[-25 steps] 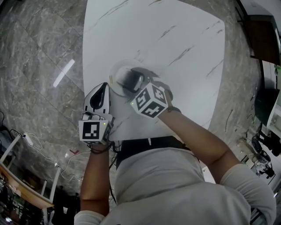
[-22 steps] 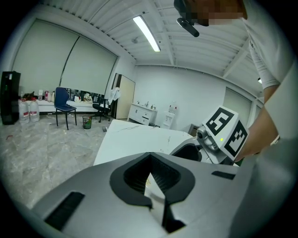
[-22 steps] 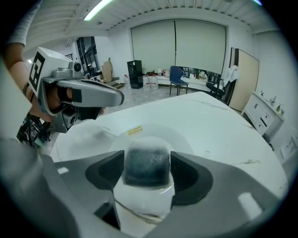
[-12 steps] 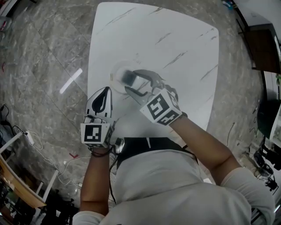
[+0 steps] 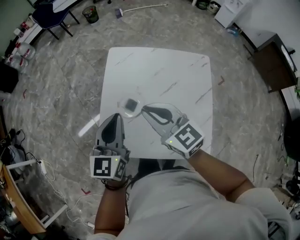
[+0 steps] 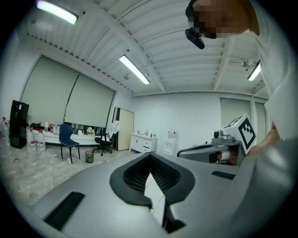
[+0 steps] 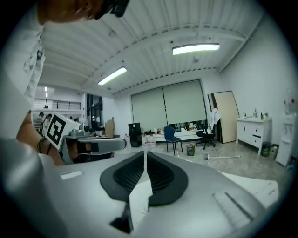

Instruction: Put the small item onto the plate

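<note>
Floor (image 5: 65,79): grey veined tile on all sides; blue chair (image 5: 47,14) and small bin (image 5: 90,14) far off at 11 o'clock, dark cabinet (image 5: 272,61) at 2 o'clock.

Table (image 5: 187,79): white square top with faint grey veins, seen from well above; bare apart from the plate, so nothing in the way of either tool.

Person (image 5: 187,206): light shirt at 6 o'clock, both forearms reaching toward the near edge of the table.

Left gripper (image 5: 116,117): jaws closed together, pads meeting, nothing between them; tips at 8 o'clock of the plate, just beside it as seen from the head; looks out almost level across the room toward a far window wall, so judged to be held up off the table and idle, kept out of the way.

Right gripper (image 5: 142,108): jaws have just been closing and are now down to a thin slit, nothing between them; tips at 3 o'clock of the plate, body running back to 4 o'clock; also looks nearly level into the room, so judged to be raised clear, with its load let go.

Plate (image 5: 121,108): small, clear glass, at 9 o'clock of the table's middle, near the person's side for an easy reach.

Small item (image 5: 131,104): dark and squarish, too small to name more closely; lies on the plate, free of both tools; task judged done.
</note>
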### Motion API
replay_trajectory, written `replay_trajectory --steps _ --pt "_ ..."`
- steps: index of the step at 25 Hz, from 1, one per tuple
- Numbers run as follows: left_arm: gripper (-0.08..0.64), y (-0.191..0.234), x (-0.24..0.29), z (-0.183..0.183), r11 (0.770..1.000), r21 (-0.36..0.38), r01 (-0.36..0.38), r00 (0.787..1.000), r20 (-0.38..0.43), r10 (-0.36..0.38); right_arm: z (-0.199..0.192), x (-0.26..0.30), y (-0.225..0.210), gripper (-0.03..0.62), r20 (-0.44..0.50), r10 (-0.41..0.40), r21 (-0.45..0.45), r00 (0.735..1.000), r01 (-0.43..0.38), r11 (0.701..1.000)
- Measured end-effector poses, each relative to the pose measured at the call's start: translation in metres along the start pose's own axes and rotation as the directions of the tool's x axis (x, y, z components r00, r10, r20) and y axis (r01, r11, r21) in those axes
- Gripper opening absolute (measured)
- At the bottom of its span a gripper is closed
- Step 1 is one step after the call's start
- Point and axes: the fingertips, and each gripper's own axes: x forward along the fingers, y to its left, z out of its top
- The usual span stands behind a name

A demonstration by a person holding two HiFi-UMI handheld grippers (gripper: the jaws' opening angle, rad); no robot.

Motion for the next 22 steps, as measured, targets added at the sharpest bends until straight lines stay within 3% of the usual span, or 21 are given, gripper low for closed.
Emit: replay_trajectory --steps 2,7,11,18,22 --pt "0.005 -0.031 -0.016 0.034 1.000 0.009 0.008 0.999 0.043 -0.009 0.026 -0.032 0.009 0.009 0.058 0.002 0.034 0.998 -0.004 0.999" --pt "0.005 -0.097 -0.044 0.091 0.994 0.103 0.027 0.994 0.103 -0.038 0.108 -0.095 0.036 0.003 0.197 0.029 -0.031 0.980 -0.024 0.999" --pt "0.005 -0.142 -0.079 0.124 0.992 0.123 0.018 0.991 0.132 -0.034 0.152 -0.149 0.067 0.003 0.259 0.053 -0.089 0.964 -0.031 0.996" --pt "0.005 -0.203 -0.112 0.172 0.987 0.160 0.007 0.972 0.231 -0.045 0.185 -0.215 0.092 0.003 0.328 0.083 -0.161 0.941 -0.031 0.986" --pt "0.005 -0.217 -0.126 0.190 0.986 0.165 0.003 0.963 0.265 -0.047 0.199 -0.230 0.098 0.003 0.346 0.087 -0.168 0.934 -0.030 0.985"
